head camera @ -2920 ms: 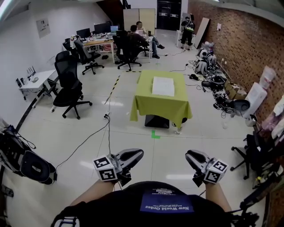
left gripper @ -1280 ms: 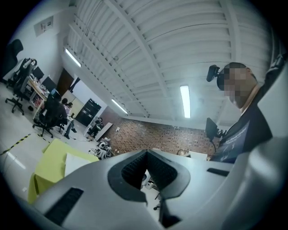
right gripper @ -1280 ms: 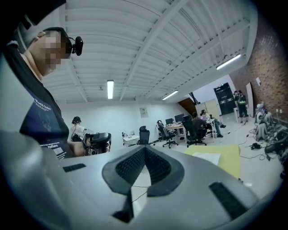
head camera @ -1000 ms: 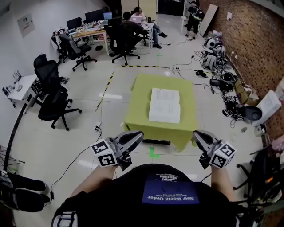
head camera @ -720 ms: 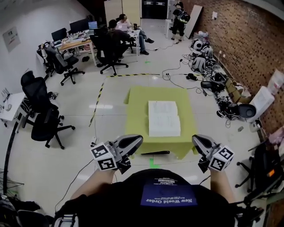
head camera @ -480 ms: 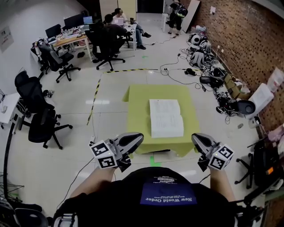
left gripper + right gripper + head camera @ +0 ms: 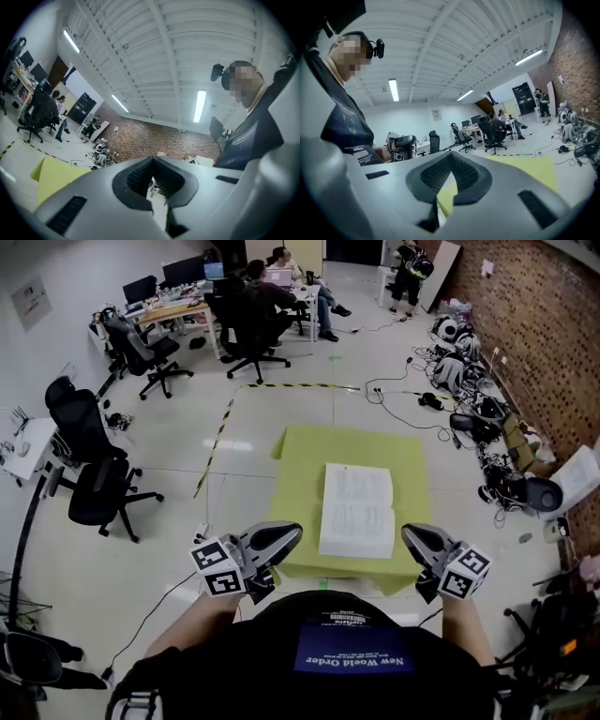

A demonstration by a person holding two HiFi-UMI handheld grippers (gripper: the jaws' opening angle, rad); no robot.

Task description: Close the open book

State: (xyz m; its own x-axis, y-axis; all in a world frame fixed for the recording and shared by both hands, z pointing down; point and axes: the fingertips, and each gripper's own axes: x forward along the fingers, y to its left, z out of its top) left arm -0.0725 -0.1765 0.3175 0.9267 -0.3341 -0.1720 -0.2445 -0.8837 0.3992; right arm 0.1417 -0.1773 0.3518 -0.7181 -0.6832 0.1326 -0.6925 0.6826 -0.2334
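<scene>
Head view, nearest first: we note the person's dark shirt at the bottom edge, with both tools held out ahead of the body. We find the left gripper [image 7: 281,538] with its jaws pressed together and nothing between them, which its own view confirms. We find the right gripper [image 7: 417,540] likewise closed and empty. In our judgement they are carried this way because no contact is yet due. Both sit short of the table [image 7: 302,479], one to each side of the book's near end, which would suit an approach from both sides. Beyond them the open book [image 7: 357,521] lies flat with its pages up and its fold running across our view, one leaf nearer and one farther. It rests on the right half of the yellow-green cloth, close to the near edge. We judge the task not begun, as the book is untouched. The cloth drapes over the table's sides and carries nothing else. Around it is pale, glossy floor [image 7: 141,568] with a strip of striped tape [image 7: 217,442]. Black office chairs [image 7: 94,488] stand to the left. A brick wall [image 7: 553,334] with cable clutter [image 7: 469,399] at its foot runs along the right. Seated people at desks [image 7: 187,310] occupy the far end.
</scene>
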